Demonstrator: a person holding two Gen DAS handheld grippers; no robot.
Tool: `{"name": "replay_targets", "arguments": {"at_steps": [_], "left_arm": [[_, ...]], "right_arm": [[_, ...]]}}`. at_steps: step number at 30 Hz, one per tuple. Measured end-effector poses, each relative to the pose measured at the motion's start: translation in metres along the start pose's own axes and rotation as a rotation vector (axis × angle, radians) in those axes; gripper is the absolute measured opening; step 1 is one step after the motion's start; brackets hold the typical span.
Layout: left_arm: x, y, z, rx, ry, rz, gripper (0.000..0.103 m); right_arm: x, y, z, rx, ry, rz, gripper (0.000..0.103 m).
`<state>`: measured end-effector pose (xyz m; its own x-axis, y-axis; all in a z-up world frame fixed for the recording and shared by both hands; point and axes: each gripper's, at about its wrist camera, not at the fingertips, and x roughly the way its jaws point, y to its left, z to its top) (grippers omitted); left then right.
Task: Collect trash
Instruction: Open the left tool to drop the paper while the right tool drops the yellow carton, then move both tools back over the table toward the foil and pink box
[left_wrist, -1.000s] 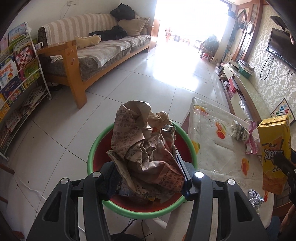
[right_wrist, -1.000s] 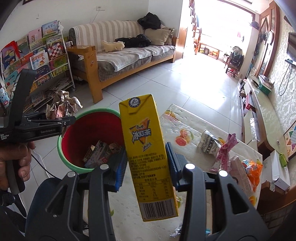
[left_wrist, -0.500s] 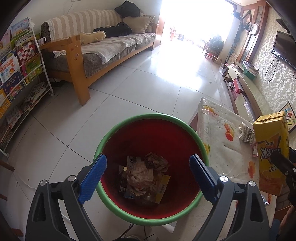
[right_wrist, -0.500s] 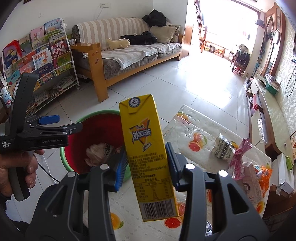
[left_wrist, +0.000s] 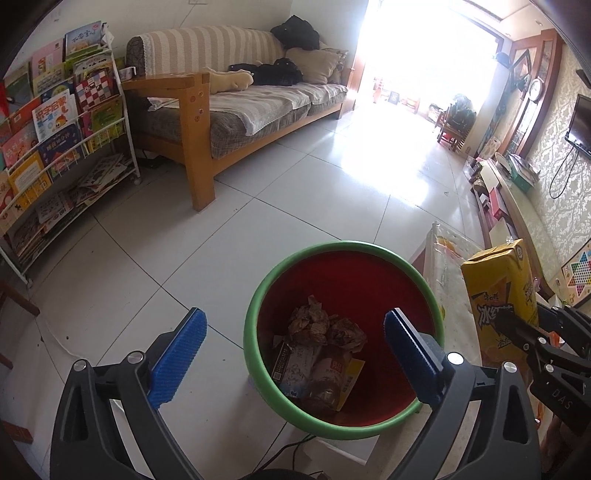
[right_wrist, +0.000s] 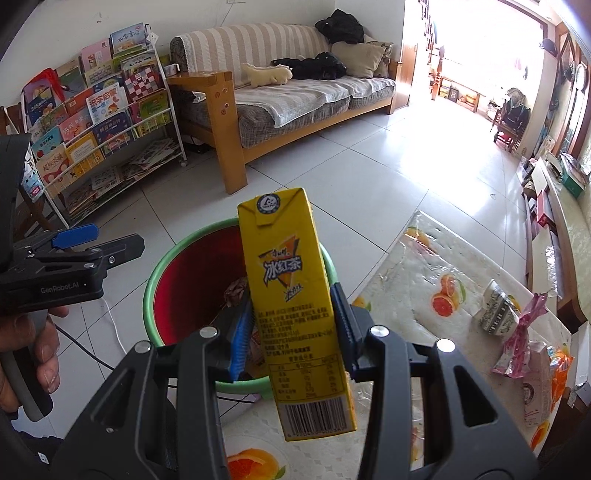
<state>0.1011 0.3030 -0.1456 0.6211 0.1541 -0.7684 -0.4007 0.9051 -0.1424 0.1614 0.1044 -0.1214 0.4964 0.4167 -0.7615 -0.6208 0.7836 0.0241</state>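
Hovering over the trash bin, the left gripper has its blue pads spread wide and still opening, with nothing between them. One pad sits over the white tiled floor to the left of the bin, the other over the bin's red interior. At the bottom of the bin lie crumpled brown paper, a flattened box and other wrappers.

The right gripper is clamped on a yellow drink carton, its pads pressing the two narrow sides around the lower half. The carton stands nearly upright, its folded top tilted slightly left, its barcode end hanging below the pads. In the right wrist view it is in front of the bin's green rim, above the near edge of the bin and the worktop beside it. In the left wrist view the carton is just right of the bin.

The worktop, covered with a cloth printed with orange slices, stands touching or just beside the bin. On it, well apart from the carton, lie a crushed paper cup, a pink wrapper and a small pale carton. A person's hand holds the left gripper's handle at the left edge of the right wrist view.
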Motion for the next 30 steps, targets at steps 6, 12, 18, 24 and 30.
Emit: {"name": "replay_targets", "arguments": {"at_steps": [6,12,18,24,30], "left_arm": [[0.002,0.027,-0.001,-0.066,-0.004,0.032,0.094],[0.001,0.045,0.003,-0.103,-0.014,0.049,0.094],[0.0,0.048,0.004,-0.119,-0.019,0.052,0.095],[-0.006,0.028,0.003,-0.093,-0.028,0.021,0.095],[-0.019,-0.011,0.001,-0.032,-0.037,-0.033,0.095]], "right_arm": [[0.025,0.025,0.01,-0.041,0.022,0.029,0.039],[0.042,0.038,0.016,-0.055,0.044,0.026,0.058],[0.033,0.04,0.018,-0.049,0.008,0.011,0.088],[0.01,0.024,0.013,-0.032,-0.02,-0.014,0.094],[-0.034,-0.008,-0.004,0.02,-0.063,-0.056,0.095]]}}
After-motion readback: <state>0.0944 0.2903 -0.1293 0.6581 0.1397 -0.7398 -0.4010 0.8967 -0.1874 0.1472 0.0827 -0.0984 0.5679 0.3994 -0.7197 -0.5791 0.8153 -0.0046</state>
